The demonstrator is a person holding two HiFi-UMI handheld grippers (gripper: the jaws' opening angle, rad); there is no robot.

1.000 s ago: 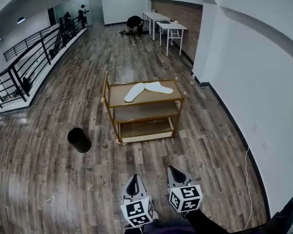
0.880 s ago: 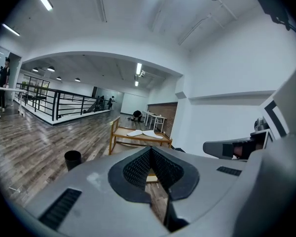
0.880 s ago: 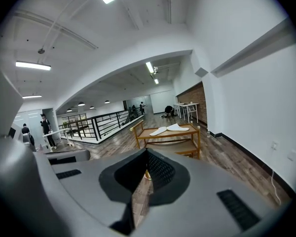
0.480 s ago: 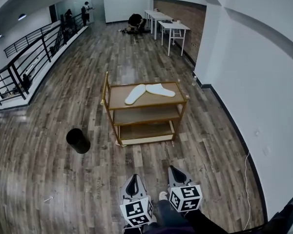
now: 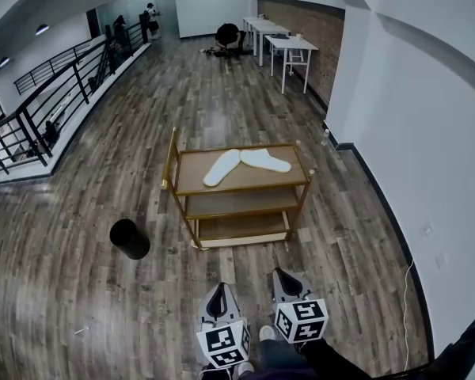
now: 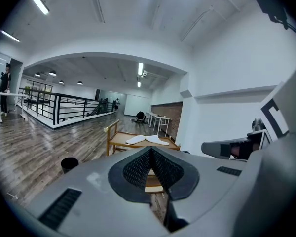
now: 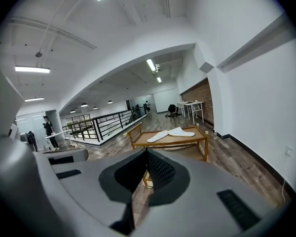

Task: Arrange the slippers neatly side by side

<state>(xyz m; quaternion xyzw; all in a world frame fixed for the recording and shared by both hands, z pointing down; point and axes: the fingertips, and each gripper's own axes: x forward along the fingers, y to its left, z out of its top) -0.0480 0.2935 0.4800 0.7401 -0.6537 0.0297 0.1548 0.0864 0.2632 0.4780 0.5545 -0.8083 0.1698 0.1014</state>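
Nearest, at the bottom of the head view, the left claw point(image 5: 216, 291) and the right claw point(image 5: 284, 277) are held side by side above the wooden floor point(image 5: 103, 307). Each has its marker cube behind it, and a white shoe point(image 5: 267, 332) of the person shows between them. Both claws are closed on nothing: in the left gripper view the dark pads meet in a thin seam, and the right gripper view shows the same. Both point ahead and a little downward, towards a wooden cart point(image 5: 245, 190) that stands well apart from them.

A short black bin point(image 5: 129, 238) stands on the floor, to the left of the cart and somewhat nearer than its top, clear of its legs.

The cart has three levels and a raised handle rail on its left end. On its top surface lie the two white slippers, flat and not parallel. The left slipper point(image 5: 222, 167) runs from the near left towards the far middle. The right slipper point(image 5: 265, 160) runs from that far middle out to the right. Their far ends meet or nearly meet, so the pair makes a shallow upside-down V in the middle of the surface.

Beyond the cart, a black railing point(image 5: 39, 109) runs along the left side of the room, and a white wall point(image 5: 427, 133) closes the right. At the far end, white tables point(image 5: 281, 42) stand against a brick wall. A dark figure point(image 5: 228, 34) is low on the floor beside them, and people point(image 5: 150, 14) stand near the railing's far end.
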